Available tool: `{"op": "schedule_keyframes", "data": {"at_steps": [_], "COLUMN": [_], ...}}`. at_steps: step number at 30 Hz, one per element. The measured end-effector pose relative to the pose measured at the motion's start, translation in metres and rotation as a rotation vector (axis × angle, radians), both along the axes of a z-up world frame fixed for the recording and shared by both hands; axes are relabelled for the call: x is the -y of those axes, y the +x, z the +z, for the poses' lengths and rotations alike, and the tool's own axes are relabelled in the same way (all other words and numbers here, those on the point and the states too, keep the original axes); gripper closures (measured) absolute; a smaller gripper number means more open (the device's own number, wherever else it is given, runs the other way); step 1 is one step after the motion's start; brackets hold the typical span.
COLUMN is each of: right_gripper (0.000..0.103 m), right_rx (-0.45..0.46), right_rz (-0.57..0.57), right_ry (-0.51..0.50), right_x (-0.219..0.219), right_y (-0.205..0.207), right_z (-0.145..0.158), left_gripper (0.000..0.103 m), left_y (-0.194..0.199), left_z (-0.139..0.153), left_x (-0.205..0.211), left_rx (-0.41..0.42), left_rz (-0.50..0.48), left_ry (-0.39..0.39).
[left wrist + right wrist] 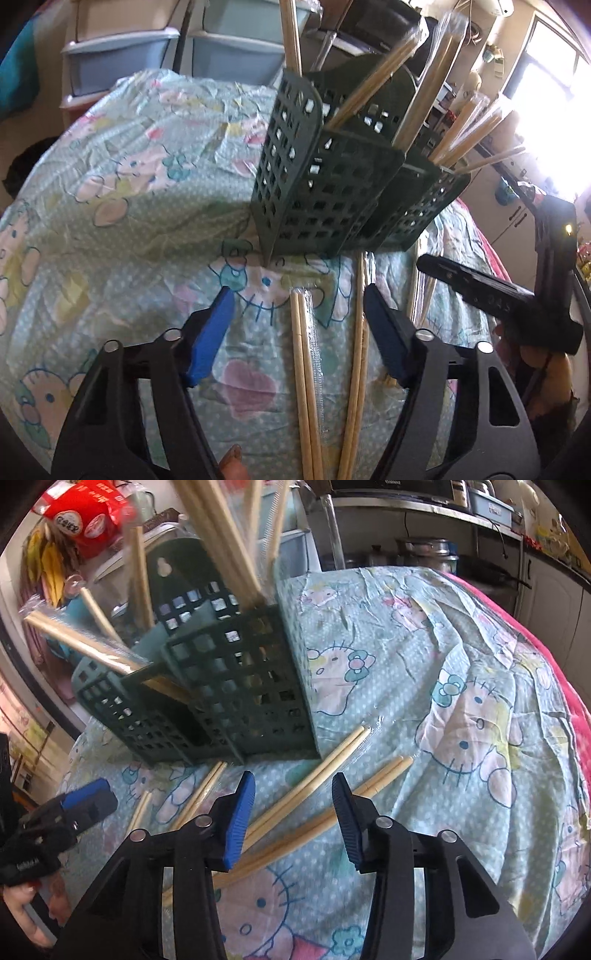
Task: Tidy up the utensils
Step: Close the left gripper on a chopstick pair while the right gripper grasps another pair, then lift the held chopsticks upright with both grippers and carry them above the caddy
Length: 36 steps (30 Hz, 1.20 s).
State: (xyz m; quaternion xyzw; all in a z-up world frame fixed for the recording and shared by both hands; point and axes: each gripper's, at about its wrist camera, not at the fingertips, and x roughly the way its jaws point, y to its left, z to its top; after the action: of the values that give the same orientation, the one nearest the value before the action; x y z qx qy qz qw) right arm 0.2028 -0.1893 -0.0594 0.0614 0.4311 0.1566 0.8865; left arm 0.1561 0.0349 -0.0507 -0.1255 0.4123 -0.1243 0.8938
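A dark green perforated utensil holder [332, 192] stands on the cartoon-print cloth, with several wrapped chopstick pairs sticking up out of it [373, 88]. It also shows in the right wrist view [221, 686]. My left gripper [299, 325] is open and empty above two chopstick pairs [306, 387] lying on the cloth between its blue pads. My right gripper [293, 812] is open and empty over two more loose pairs [314, 786]. The right gripper shows in the left wrist view [498, 299] and the left one in the right wrist view [74, 808].
The cloth-covered table [461, 664] drops off at its edges. Further chopstick pairs [199, 794] lie beside the holder. Grey storage drawers [122, 55] stand behind the table, a counter with appliances [424, 506] beyond it, and a bright window [554, 92] at the right.
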Motion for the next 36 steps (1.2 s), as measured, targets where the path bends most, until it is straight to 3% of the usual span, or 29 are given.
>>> {"op": "schedule_keyframes", "data": {"at_steps": [7,9,16,26,36], "right_gripper": [0.066,0.070,0.076,0.087,0.096], "right_rx": [-0.050,-0.060,-0.087,-0.117,-0.143], "right_rz": [-0.039,-0.047,-0.050,-0.077,-0.110], "right_ry": [0.015,0.015,0.070,0.186,0.375], "right_x": [0.004,0.005,0.017,0.034,0.054], "right_y": [0.018,0.021,0.023,0.023,0.005], "right_z": [-0.012,-0.014,-0.019,-0.024,-0.025], "left_gripper": [0.052,0.054,0.078,0.093,0.096], "left_y": [0.010,0.012,0.017,0.019,0.014], "left_z": [-0.014,-0.016,-0.020,-0.026,-0.023], "left_x": [0.010,0.012,0.011,-0.010,-0.025], "left_rx": [-0.060,-0.065,-0.068,-0.079,-0.075], "left_rz": [-0.046,-0.050,-0.048,-0.032,-0.031], "left_ry": [-0.026,-0.003,0.064,-0.012,-0.137]}}
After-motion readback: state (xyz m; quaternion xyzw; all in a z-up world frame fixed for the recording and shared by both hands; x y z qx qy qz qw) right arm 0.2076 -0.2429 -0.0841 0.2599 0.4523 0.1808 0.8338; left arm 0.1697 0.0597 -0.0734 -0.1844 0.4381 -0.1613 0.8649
